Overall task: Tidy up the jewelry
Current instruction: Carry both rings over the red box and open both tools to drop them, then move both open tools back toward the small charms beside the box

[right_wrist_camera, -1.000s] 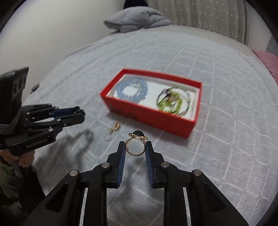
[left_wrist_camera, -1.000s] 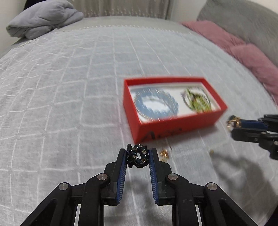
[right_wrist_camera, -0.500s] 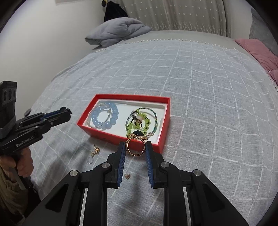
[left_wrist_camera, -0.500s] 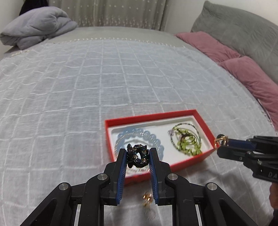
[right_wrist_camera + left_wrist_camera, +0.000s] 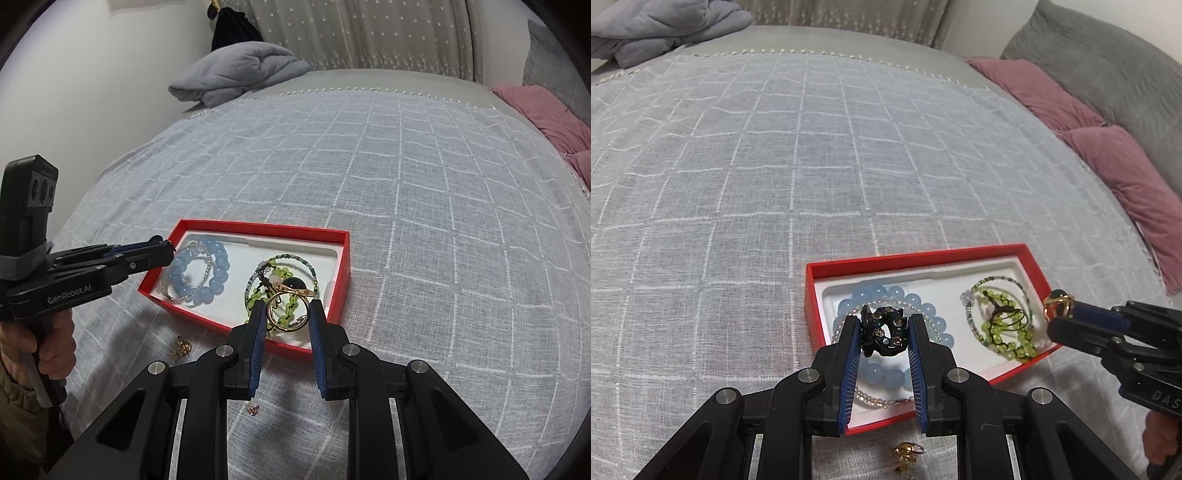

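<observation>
A red jewelry box [image 5: 905, 260] [image 5: 258, 227] with a white liner lies on the bed. It holds a blue bead bracelet [image 5: 923, 310] [image 5: 218, 269] and a green bead bracelet [image 5: 1008, 332] [image 5: 280, 273]. My left gripper [image 5: 884, 330] [image 5: 168, 251] is shut on a black jeweled ring [image 5: 884, 328] above the blue bracelet. My right gripper [image 5: 288, 310] [image 5: 1058, 306] is shut on a gold ring with a dark green stone [image 5: 290, 295] [image 5: 1058, 301] above the box's right end.
A small gold earring [image 5: 908, 452] [image 5: 181, 347] and a tiny stud [image 5: 253, 408] lie on the grey checked bedspread in front of the box. A folded grey blanket [image 5: 236, 75] is at the far left, pink pillows [image 5: 1108, 155] at the right.
Both grippers have moved forward with their rings and now hang over the box. The box looks nearer in both views.
</observation>
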Tool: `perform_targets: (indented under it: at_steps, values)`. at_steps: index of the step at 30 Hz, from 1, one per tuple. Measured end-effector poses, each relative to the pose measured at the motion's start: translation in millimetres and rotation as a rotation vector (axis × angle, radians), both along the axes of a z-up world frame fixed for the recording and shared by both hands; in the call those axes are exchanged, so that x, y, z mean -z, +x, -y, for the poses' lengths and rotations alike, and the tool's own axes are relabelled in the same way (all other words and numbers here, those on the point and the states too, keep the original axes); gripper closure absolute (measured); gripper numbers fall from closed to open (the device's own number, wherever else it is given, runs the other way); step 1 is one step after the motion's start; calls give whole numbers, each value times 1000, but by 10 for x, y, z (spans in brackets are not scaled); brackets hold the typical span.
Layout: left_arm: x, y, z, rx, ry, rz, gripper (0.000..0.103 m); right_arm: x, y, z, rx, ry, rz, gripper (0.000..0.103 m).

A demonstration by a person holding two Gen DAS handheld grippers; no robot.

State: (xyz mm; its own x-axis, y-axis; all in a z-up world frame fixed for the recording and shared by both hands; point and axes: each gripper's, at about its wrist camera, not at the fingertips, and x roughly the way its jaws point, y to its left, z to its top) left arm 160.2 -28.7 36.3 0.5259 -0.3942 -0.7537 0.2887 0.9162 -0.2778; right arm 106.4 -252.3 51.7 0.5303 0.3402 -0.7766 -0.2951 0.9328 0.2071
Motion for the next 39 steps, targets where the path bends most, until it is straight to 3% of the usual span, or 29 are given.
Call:
perform_targets:
  at_steps: [9,13,17,28,33,39]
  values:
    - [30,24,157,30,34,17,82,33,68,-35,4,1,17,79]
    - [-15,20,107,18,32,36,64,-39,49,0,19,14,48,78]
    - [-66,18,36,3,4,32,64,-81,47,65,45,36,49,77]
    - [-170,-310,-105,-30,45,65,64,-168,-54,272,117,82,56,75]
    - [-105,-449,-271,-62,41,20,65,-193,-203,328,135,95,64,73]
    - [220,-682,-288,-53,54,-84,65,-164,-379,151,71,84,56,73]
